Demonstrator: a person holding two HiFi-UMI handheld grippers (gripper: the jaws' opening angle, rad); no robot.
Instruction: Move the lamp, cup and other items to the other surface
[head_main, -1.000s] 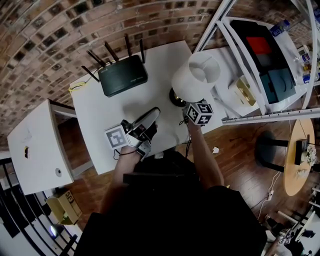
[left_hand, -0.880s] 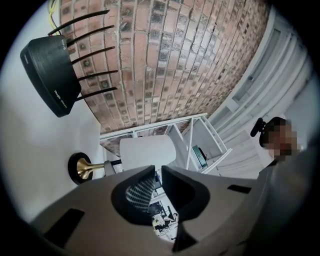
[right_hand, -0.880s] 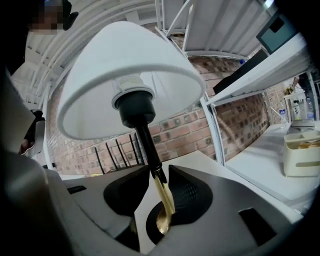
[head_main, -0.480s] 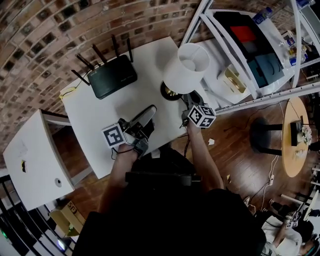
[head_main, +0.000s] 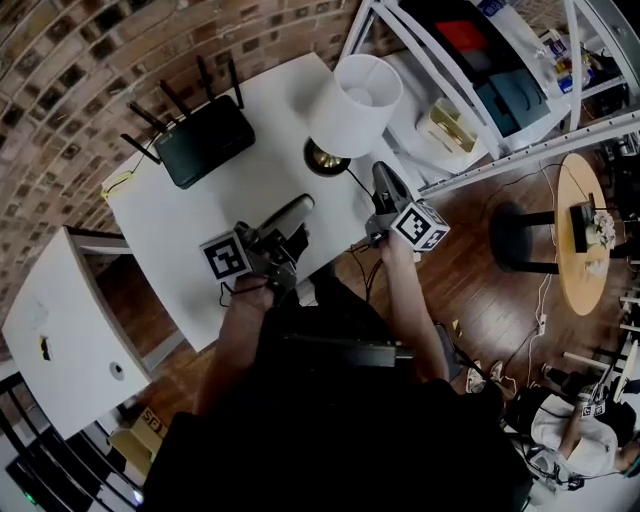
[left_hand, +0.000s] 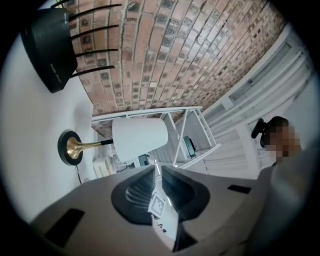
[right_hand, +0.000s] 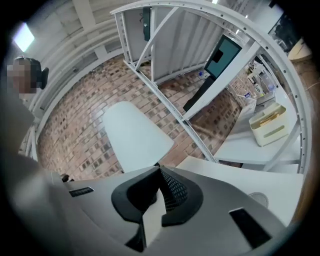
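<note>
At the far left stands one small white side table (head_main: 50, 320), apart from the main white table (head_main: 190, 235). One black router (head_main: 200, 150) with four antennas lies on the main table's far-left part.

The left forearm reaches over the near edge. The left gripper (head_main: 300, 203) points slantwise toward the lamp and tilts a little upward. Its fingers are released – a narrow slit shows between them, with nothing in it.

One lamp (head_main: 355, 92), the task's thing, stands on the table's far-right part – white shade, brass stem, dark round base. A thin black cord (head_main: 358, 178) runs from the base toward the right gripper (head_main: 380, 172).

The right forearm stretches forward and its gripper is held level, its tip near the lamp's base. Its fingers have just been closing and are now clenched together, with nothing visible between them.

Further right are one white shelf unit (head_main: 520, 153) and one round wooden table (head_main: 578, 250).
</note>
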